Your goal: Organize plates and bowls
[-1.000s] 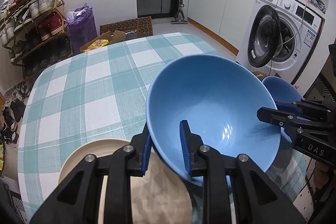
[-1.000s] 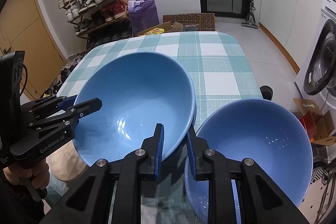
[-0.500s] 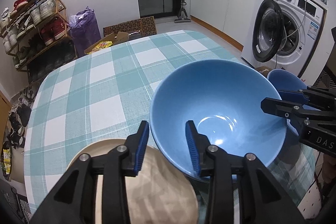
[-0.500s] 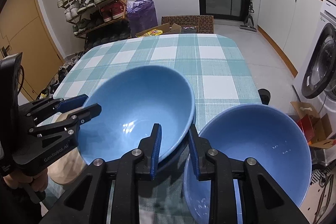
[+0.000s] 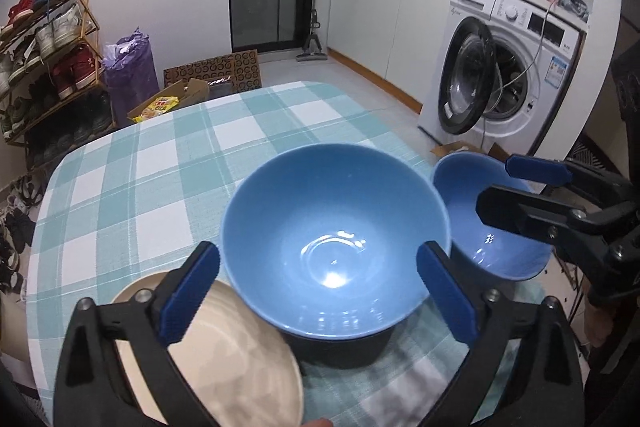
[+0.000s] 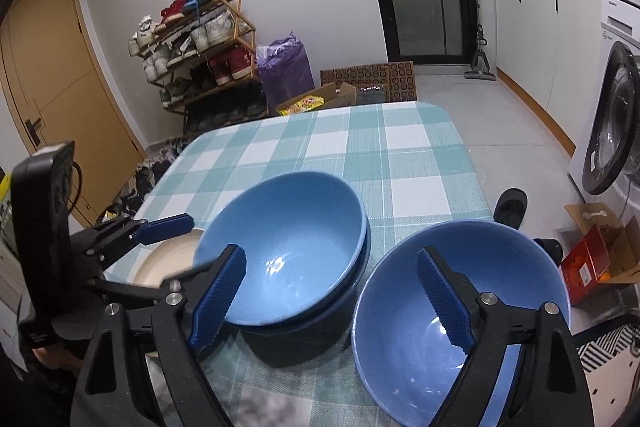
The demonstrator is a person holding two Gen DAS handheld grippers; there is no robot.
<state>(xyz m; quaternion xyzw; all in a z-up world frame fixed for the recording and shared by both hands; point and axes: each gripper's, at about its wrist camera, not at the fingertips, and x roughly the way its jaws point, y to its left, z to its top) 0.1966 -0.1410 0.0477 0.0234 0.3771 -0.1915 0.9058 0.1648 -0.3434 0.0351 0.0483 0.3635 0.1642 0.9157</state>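
A blue bowl (image 5: 336, 239) sits nested on a darker bowl (image 5: 340, 347) on the checked tablecloth; it also shows in the right wrist view (image 6: 288, 247). A second blue bowl (image 5: 480, 223) stands to its right at the table edge, seen too in the right wrist view (image 6: 460, 311). A beige plate (image 5: 236, 359) lies to the left, also in the right wrist view (image 6: 168, 263). My left gripper (image 5: 320, 299) is open and empty, fingers either side of the nested bowl's near rim. My right gripper (image 6: 332, 299) is open and empty between the two blue bowls.
The checked tablecloth (image 5: 160, 171) covers the table's far half. A washing machine (image 5: 504, 75) with its door open stands to the right. A shoe rack (image 6: 200, 47), a purple bag (image 6: 286, 67) and cardboard boxes (image 6: 320, 99) lie beyond the far edge.
Both grippers opened and let go of the blue bowl, which now rests level in the darker bowl. Both grippers drew back and up.
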